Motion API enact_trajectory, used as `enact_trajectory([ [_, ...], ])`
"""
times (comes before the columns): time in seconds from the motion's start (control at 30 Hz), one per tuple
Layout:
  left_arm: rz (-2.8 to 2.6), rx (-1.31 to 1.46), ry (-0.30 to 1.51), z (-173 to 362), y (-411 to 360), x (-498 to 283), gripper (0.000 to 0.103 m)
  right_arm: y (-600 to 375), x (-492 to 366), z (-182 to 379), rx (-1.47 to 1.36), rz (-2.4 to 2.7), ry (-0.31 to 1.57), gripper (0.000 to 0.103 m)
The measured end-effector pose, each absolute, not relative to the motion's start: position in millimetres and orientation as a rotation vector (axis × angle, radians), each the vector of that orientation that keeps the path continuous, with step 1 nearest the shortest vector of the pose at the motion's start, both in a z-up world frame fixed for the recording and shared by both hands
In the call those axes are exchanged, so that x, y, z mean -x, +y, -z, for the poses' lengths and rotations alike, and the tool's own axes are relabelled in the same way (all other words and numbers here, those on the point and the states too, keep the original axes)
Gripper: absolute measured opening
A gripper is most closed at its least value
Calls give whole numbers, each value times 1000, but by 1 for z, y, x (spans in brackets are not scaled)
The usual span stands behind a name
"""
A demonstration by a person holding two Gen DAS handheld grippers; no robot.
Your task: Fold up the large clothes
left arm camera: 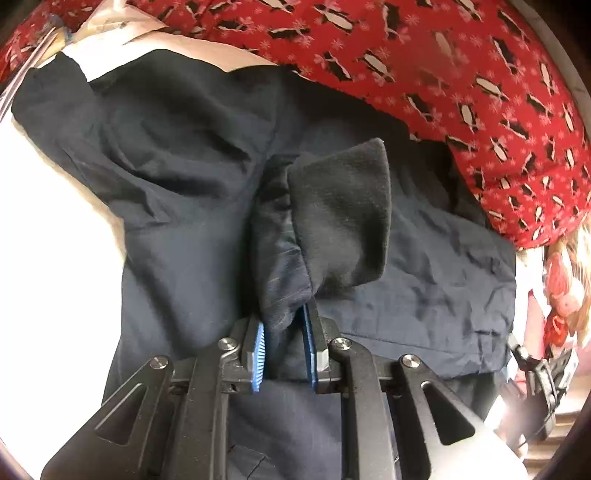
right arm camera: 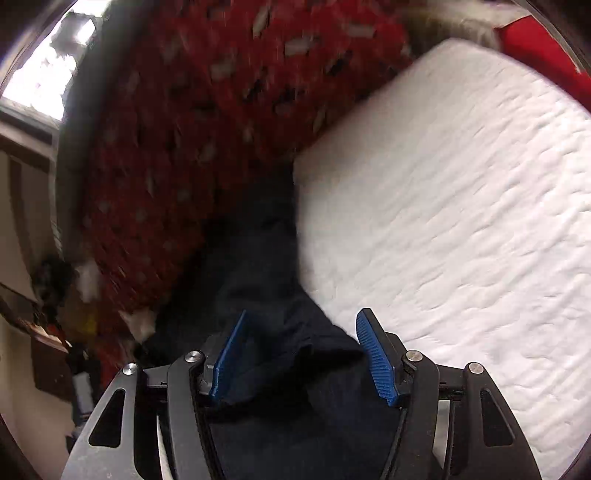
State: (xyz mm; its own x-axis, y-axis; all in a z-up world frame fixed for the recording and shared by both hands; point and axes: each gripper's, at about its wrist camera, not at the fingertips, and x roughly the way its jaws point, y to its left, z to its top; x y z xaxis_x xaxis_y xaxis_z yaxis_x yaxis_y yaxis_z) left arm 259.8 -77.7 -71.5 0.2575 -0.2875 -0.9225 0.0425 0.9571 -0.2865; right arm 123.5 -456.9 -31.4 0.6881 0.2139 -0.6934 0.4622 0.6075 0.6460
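A large dark navy garment (left arm camera: 177,177) lies spread over a white bed surface (left arm camera: 55,277). My left gripper (left arm camera: 284,321) points steeply down and is shut on a bunched fold of it. A black fleece flap (left arm camera: 343,214) stands up just beyond the blue pads (left arm camera: 258,350). In the right wrist view, which is blurred, the same dark garment (right arm camera: 266,266) runs between the fingers of my right gripper (right arm camera: 301,325). Its jaws stand apart. The right pad (right arm camera: 375,354) sits at the cloth's edge over the white mattress (right arm camera: 461,203), not pressing on it.
A red blanket with a black-and-white pattern (left arm camera: 443,74) is heaped behind the garment, also seen as the red blanket (right arm camera: 221,110) left of the mattress. Pale sheets (left arm camera: 122,33) lie at the back left. Clutter and furniture (right arm camera: 48,314) stand at the left edge.
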Motion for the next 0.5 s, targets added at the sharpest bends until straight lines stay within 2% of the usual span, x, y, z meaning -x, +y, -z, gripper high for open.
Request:
enact_trajectory([
  [0.03,244,227,1287,70,-78,-258,16,-452,-129,33,-912,135,853,22],
  [0.07,258,233,1278,68,-78,-257,19,-446,-132,28,-864,96,856,8],
  [0.13,277,230,1262,66,-75,-253,39,-442,-121,6,-768,133,778,8],
  [0.2,243,188,1243,68,-73,-252,47,-446,-104,-8,-743,170,695,8],
  [0.27,210,169,1247,73,-67,-254,47,-452,-99,3,-731,225,714,8],
  [0.37,227,283,1262,75,-40,-254,47,-454,-106,41,-721,267,858,8],
  [0.4,235,312,1252,71,-30,-252,46,-453,-104,43,-722,260,850,10],
  [0.5,237,322,1217,57,-16,-247,47,-456,-98,24,-763,290,800,26],
])
